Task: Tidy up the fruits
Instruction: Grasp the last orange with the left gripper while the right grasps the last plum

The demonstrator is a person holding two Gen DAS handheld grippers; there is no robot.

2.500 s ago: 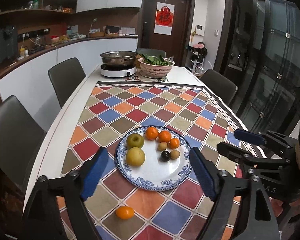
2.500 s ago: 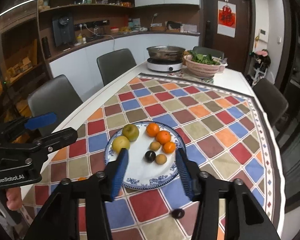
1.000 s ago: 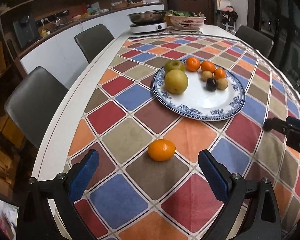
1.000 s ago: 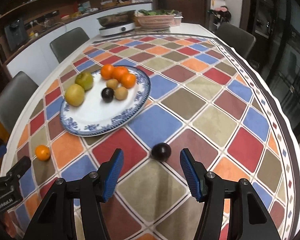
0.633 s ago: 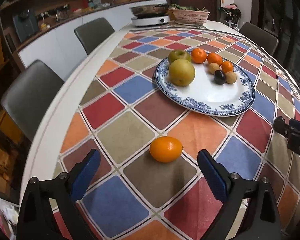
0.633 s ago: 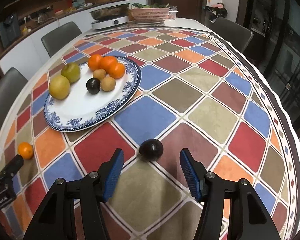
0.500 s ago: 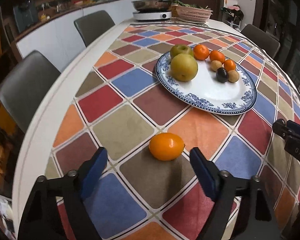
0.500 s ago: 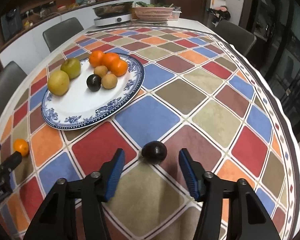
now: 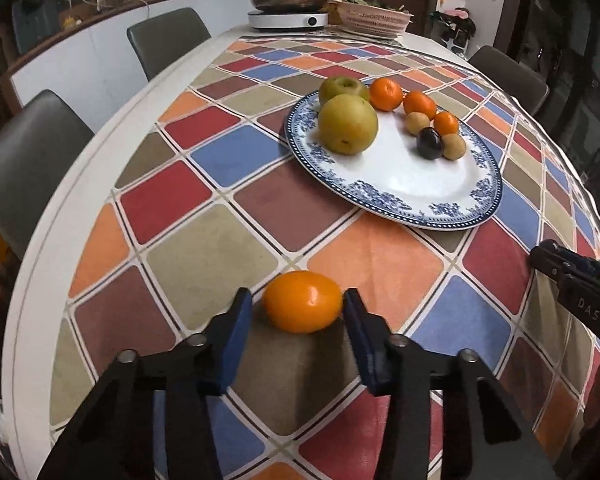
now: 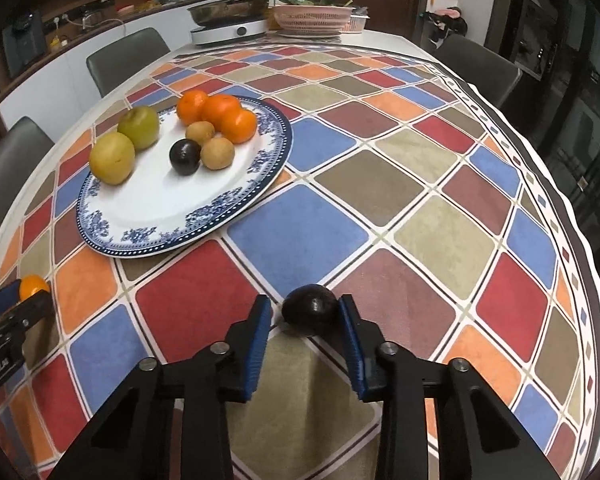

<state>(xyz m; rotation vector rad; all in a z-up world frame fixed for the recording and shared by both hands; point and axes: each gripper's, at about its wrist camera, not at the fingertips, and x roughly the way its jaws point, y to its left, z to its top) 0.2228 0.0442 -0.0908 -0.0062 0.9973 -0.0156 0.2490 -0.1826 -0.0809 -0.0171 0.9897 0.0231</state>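
Note:
A small orange fruit (image 9: 302, 307) lies on the chequered cloth between the blue pads of my left gripper (image 9: 298, 300), whose jaws are closing. The right pad touches the fruit and a thin gap shows at the left pad. A dark round fruit (image 10: 310, 310) lies between the pads of my right gripper (image 10: 305, 306), also closing, with a sliver of cloth showing at its left pad. The blue-patterned plate (image 9: 400, 176) beyond holds two yellow-green fruits, three oranges, two brown fruits and a dark one.
The table edge (image 9: 40, 264) curves close on the left with grey chairs (image 9: 24, 160) beside it. A cooker with a pan (image 10: 230, 26) and a pink basket (image 10: 316, 18) stand at the far end. The cloth's border (image 10: 580, 280) runs along the right edge.
Both grippers have come down and forward onto their fruits. The left jaws narrowed from wide apart to just around the orange, and the right jaws narrowed around the dark fruit.

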